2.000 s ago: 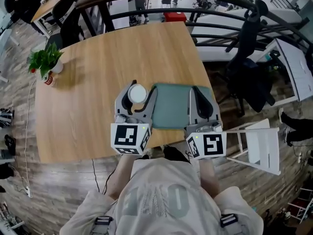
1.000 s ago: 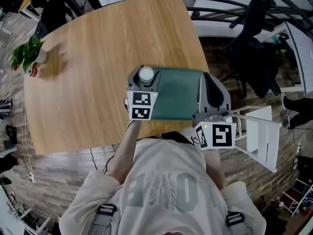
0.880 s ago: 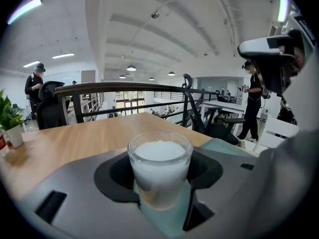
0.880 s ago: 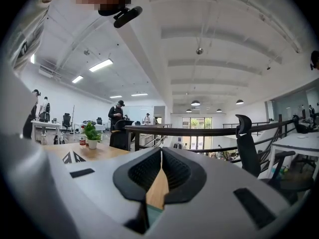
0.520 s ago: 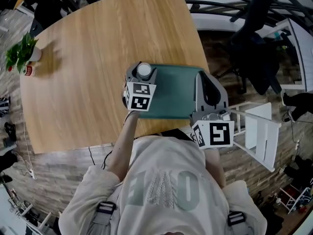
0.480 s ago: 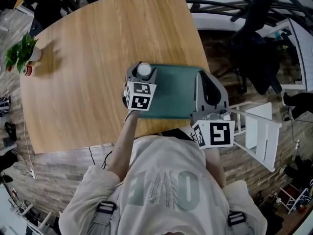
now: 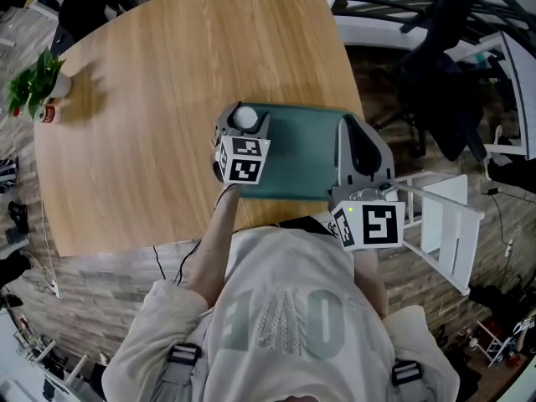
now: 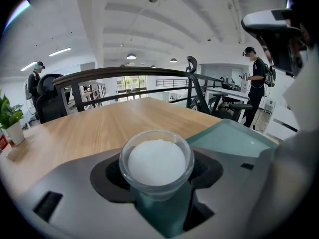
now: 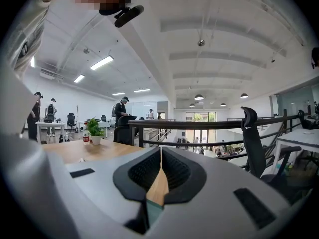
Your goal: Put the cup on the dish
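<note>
Left hand-held gripper (image 7: 243, 124): clamped on cup (image 8: 156, 162), poised over far-left corner of green dish (image 7: 297, 162) on worktop (image 7: 159, 74). Right hand-held gripper (image 7: 356, 134): clenched, empty, at dish's right edge. Risk: release this near the rim, cup tipping off.

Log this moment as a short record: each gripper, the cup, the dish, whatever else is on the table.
left gripper: jaws closed around the cup
right gripper: jaws together, nothing between them, at the dish's right edge
cup: clear, white inside, upright, over the dish's far left corner; whether it touches the dish cannot be told
dish: green, flat, at the table's near edge, nothing else on it
table: wood
potted plant: far left on the table, away from the dish
</note>
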`<move>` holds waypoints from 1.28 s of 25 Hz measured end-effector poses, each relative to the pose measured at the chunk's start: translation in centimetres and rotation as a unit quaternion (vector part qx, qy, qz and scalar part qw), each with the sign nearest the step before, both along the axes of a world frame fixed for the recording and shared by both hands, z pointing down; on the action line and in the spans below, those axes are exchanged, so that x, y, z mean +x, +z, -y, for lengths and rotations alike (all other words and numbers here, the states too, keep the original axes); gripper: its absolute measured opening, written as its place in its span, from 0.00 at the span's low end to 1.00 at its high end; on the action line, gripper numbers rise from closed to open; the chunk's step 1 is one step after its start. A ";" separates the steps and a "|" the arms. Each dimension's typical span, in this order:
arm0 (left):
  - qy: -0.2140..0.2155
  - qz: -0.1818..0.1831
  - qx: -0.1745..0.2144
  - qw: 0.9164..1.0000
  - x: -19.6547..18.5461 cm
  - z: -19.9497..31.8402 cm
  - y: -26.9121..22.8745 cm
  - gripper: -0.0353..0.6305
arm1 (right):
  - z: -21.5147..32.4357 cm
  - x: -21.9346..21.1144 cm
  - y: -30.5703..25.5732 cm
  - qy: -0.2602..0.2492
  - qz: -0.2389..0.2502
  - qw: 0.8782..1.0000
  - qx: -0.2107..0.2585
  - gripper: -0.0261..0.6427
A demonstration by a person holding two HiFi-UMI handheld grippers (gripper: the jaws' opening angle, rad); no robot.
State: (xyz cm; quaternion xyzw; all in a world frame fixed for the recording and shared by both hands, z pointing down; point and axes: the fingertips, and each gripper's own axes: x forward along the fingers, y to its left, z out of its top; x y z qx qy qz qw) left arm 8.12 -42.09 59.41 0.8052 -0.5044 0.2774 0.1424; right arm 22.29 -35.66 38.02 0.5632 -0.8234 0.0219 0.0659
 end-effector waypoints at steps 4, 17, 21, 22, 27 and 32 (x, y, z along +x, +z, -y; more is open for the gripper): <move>-0.010 -0.019 0.004 1.000 0.0 0.0 -0.4 0.54 | 0.2 -0.8 -0.4 -0.013 -0.001 1.000 0.006 0.08; -0.032 -0.083 0.126 0.988 -2.6 -0.1 -13.2 0.65 | 1.0 -3.4 -4.1 -0.044 0.004 0.997 0.060 0.08; -0.032 -0.114 0.222 0.968 -4.8 -0.8 -22.6 0.65 | 1.4 -5.7 -7.1 -0.056 0.016 0.993 0.099 0.08; -0.032 -0.120 0.246 0.961 -5.3 -1.4 -24.9 0.65 | 1.4 -6.3 -7.9 -0.058 0.019 0.992 0.108 0.08; -0.061 -0.172 0.338 0.923 -9.7 -5.2 -33.6 0.14 | 1.0 -9.4 -11.1 -0.059 0.040 0.988 0.140 0.08; -0.091 -0.147 0.367 0.914 -13.6 -8.1 -35.8 0.07 | -0.2 -12.6 -12.3 -0.079 0.061 0.983 0.154 0.08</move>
